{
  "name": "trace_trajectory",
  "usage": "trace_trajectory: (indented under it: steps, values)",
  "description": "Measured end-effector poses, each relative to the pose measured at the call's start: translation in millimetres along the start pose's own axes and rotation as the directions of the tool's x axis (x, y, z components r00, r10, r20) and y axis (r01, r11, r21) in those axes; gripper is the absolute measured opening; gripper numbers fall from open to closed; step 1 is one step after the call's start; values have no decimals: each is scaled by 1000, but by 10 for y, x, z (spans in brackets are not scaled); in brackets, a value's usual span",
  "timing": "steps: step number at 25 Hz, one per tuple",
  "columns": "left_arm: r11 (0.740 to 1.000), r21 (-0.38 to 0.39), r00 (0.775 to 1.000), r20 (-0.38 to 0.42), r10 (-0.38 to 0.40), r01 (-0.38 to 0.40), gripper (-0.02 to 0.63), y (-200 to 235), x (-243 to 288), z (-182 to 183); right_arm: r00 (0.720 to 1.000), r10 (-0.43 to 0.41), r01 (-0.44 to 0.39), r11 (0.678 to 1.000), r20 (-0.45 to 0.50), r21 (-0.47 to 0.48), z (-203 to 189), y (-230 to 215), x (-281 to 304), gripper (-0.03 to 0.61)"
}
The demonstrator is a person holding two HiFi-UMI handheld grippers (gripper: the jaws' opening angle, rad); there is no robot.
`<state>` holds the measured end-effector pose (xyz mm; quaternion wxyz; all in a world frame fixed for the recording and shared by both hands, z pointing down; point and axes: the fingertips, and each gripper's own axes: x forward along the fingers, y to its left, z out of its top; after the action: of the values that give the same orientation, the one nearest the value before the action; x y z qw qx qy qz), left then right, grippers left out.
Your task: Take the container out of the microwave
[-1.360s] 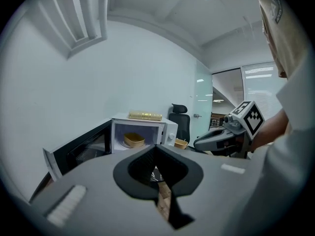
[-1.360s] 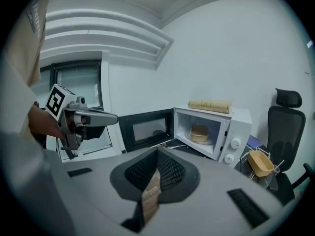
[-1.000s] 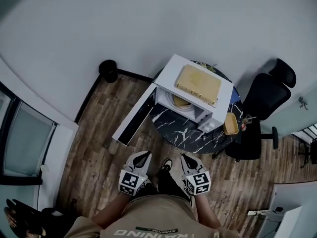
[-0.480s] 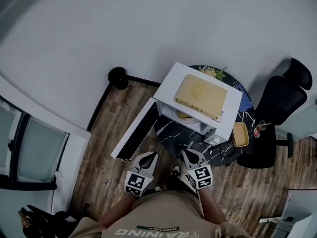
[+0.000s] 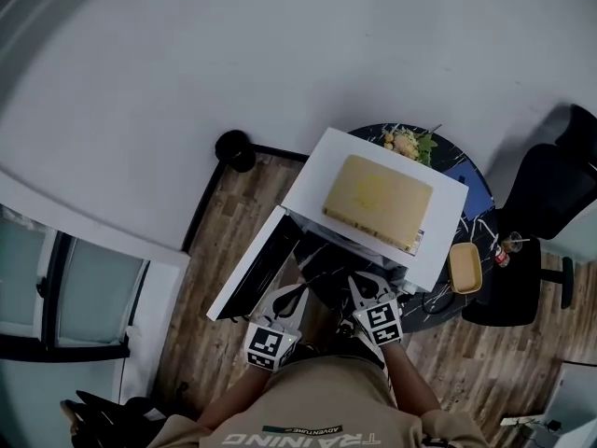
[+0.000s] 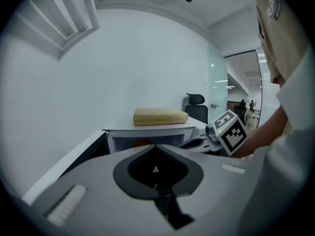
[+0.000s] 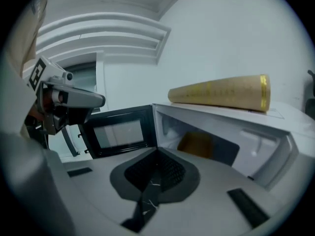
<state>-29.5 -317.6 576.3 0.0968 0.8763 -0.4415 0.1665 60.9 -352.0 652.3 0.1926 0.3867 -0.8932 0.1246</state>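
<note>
Hovering just near of the open microwave [image 5: 312,171]: L gripper [image 5: 287,295] & R gripper [image 5: 361,283], jaws pressed together, empty. Container [image 7: 197,144] sits inside the cavity; door [image 7: 120,132] swung left.

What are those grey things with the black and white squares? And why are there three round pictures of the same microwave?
A person holds two hand tools called grippers; each has two pinching jaws, and the squared cube is part of it. One camera sits on the person's head and looks down: there you see the left gripper and right gripper in front of a white microwave on a dark table, its door wide open. The other two cameras ride on the grippers and look along their jaws. Both pairs of jaws are closed and hold nothing. Inside the microwave sits a brownish container, the thing to take out. A flat yellow thing lies on top, and another yellow container sits beside it.
</note>
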Motion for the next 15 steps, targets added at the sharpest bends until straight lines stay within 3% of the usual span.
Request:
trace_trajectory:
  steps: [3, 6, 15]
  values:
    - [1000, -4, 1000, -21, 7, -8, 8, 69, 57, -19, 999, 11, -12, 999, -30, -30, -15, -53, 143, 9]
    - [1000, -13, 1000, -25, 13, -13, 8, 148, 135, -21, 997, -17, 8, 992, -73, -126, -27, -144, 284, 9]
    - [999, -36, 1000, 26, 11, -10, 8, 363, 78, 48, 966, -142, 58, 933, -216, -354, -180, -240, 650, 9]
